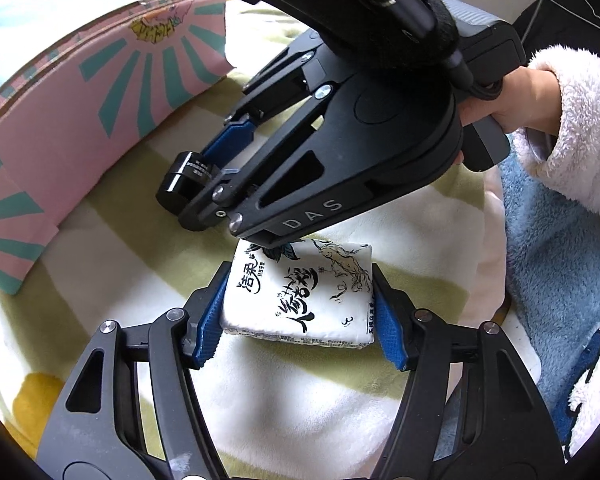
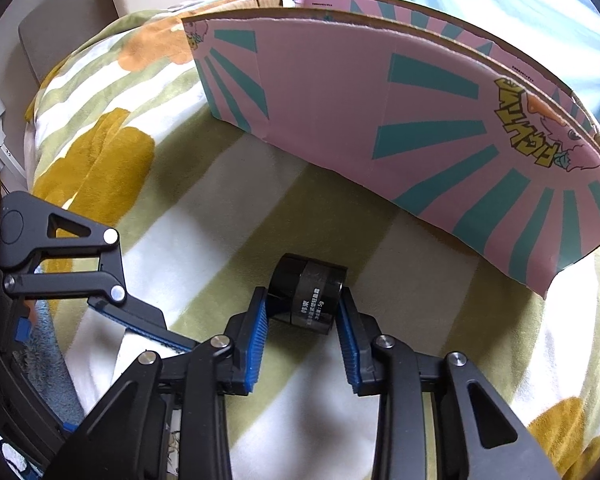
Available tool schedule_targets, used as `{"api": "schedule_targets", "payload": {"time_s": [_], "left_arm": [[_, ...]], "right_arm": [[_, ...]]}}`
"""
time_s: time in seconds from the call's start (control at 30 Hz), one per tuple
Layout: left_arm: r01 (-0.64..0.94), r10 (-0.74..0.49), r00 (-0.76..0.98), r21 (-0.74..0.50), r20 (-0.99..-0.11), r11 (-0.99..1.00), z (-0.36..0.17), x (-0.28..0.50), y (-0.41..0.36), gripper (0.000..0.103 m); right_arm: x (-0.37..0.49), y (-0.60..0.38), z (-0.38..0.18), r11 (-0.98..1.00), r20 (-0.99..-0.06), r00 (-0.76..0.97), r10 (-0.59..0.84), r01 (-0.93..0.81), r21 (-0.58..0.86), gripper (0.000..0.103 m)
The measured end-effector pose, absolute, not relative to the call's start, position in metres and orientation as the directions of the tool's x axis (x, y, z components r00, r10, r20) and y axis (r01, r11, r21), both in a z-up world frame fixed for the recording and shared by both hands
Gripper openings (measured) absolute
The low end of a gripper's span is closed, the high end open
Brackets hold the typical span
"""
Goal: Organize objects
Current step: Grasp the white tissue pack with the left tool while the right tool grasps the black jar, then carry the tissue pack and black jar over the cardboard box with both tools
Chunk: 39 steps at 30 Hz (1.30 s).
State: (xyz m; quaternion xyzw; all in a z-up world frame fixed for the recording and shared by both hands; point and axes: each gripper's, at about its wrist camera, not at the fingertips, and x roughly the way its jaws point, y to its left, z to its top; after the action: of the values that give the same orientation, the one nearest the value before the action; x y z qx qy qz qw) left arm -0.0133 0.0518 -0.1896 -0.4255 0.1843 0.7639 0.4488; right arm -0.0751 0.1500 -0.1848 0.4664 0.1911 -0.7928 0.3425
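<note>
A bed blanket [image 2: 204,216] striped in green and white with mustard blotches lies under both claws. Beyond the right claw [image 2: 302,322] stands a long pink cardboard box [image 2: 340,92] with teal rays, its printed side facing the claw; in the left wrist view the same box rises to the upper left of the left claw [image 1: 300,308]. To the right of the left claw is a person's hand [image 1: 512,96] in a fluffy white sleeve, gripping the right claw's handle. The left claw pinches a white tissue pack [image 1: 300,296] with black brush lettering, its blue pads pressed on the pack's two short sides. The right claw, just ahead of the left one, pinches a small black cylindrical jar [image 2: 306,298] that lies on its side, the pads clamped on its flat ends.
</note>
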Motion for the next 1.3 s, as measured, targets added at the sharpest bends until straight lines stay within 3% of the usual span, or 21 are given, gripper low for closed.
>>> {"api": "schedule_targets", "payload": {"time_s": [0.33, 0.5, 0.83, 1.07, 1.3], "left_arm": [[-0.835, 0.526, -0.289, -0.058, -0.800, -0.547, -0.152, -0.002, 0.032, 0.061], [-0.827, 0.521, -0.333, -0.021, -0.786, -0.561, -0.136, 0.010, 0.066, 0.061], [-0.786, 0.511, -0.425, 0.024, -0.747, -0.617, -0.064, -0.007, 0.041, 0.061], [-0.737, 0.476, -0.490, 0.055, -0.730, -0.674, -0.025, -0.056, 0.032, 0.061], [-0.650, 0.445, -0.532, 0.010, -0.720, -0.760, -0.009, -0.125, 0.024, 0.061]], "right_arm": [[-0.064, 0.167, -0.143, -0.720, -0.853, -0.368, -0.370, 0.693, 0.013, 0.030], [-0.059, 0.162, -0.112, -0.740, -0.838, -0.400, -0.371, 0.672, 0.007, 0.030], [-0.076, 0.164, -0.050, -0.789, -0.801, -0.467, -0.375, 0.614, 0.011, 0.030], [-0.115, 0.162, -0.017, -0.818, -0.791, -0.492, -0.365, 0.574, 0.021, 0.030], [-0.165, 0.160, -0.008, -0.866, -0.799, -0.498, -0.336, 0.498, 0.054, 0.030]]}}
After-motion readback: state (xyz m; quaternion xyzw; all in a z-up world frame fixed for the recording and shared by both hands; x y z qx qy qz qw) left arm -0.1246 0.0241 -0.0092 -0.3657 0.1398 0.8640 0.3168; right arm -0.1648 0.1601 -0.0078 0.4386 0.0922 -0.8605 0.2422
